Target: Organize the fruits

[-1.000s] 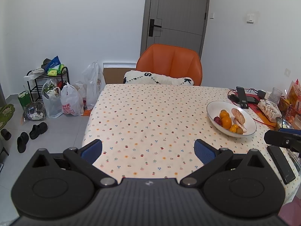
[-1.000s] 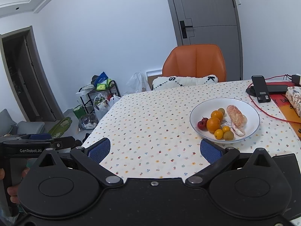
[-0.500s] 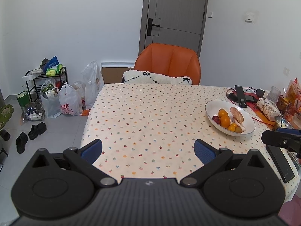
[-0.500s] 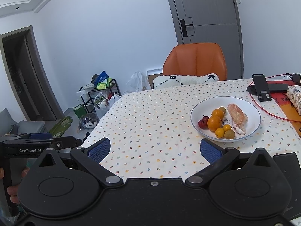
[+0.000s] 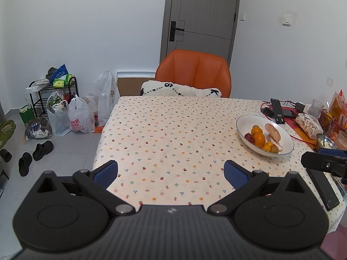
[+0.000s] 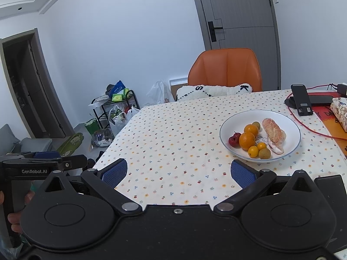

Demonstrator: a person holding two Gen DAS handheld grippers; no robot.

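I hold both grippers, left (image 5: 170,171) and right (image 6: 177,172), jaws spread wide and empty. At right of frame, one white bowl (image 6: 288,123) holds two oranges (image 6: 247,140), two small yellow fruits (image 6: 253,151), one red fruit (image 6: 233,140).

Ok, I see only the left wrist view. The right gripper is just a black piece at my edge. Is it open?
Observer: Yes. The right gripper has its jaws wide apart, with nothing between them.
Operator: Is anything hidden behind the oranges?
Observer: One small greenish fruit lies just behind them, inside the plate.
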